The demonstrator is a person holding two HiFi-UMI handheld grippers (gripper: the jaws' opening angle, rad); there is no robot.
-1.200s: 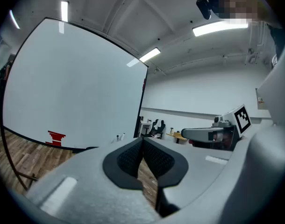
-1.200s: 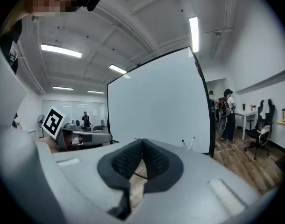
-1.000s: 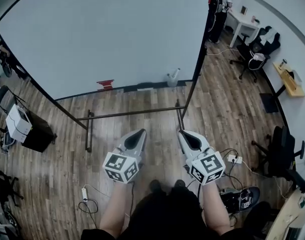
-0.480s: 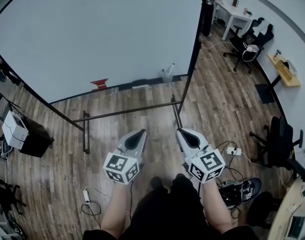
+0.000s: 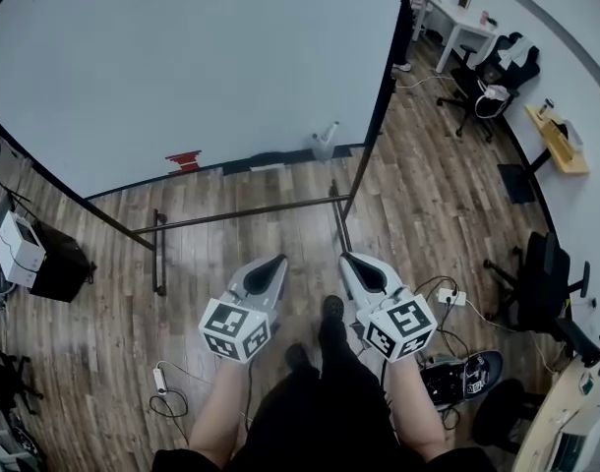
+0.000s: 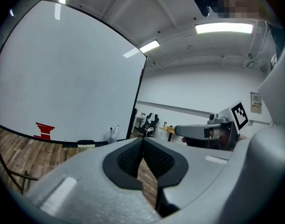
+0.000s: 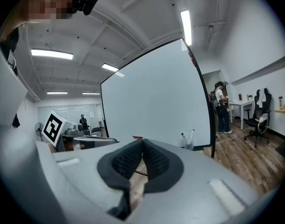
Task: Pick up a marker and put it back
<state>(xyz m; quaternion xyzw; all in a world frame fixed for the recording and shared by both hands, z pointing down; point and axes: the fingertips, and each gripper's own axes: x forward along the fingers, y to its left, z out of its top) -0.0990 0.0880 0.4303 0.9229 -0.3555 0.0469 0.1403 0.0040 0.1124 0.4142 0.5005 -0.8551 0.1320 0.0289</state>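
**Approach to the whiteboard, both grippers closed and empty**

The left gripper (image 5: 274, 261) and right gripper (image 5: 349, 260) are held side by side in front of the person. Each has its pads pressed together on nothing. What looks like the marker (image 5: 331, 129) stands in a pale container (image 5: 323, 147) at the right end of the whiteboard (image 5: 182, 67) ledge, well apart from both grippers. It is too small to confirm.

The step in hand is judged to be the approach. To do it well, clear the stand's floor bar (image 5: 246, 214), part one gripper's jaws before arrival, and close across the barrel, not the cap.

Only the head view shows both grippers and the floor bar together. Only the gripper views show the pads meeting. The right gripper view adds a person (image 7: 221, 107) by a white table beyond the board.
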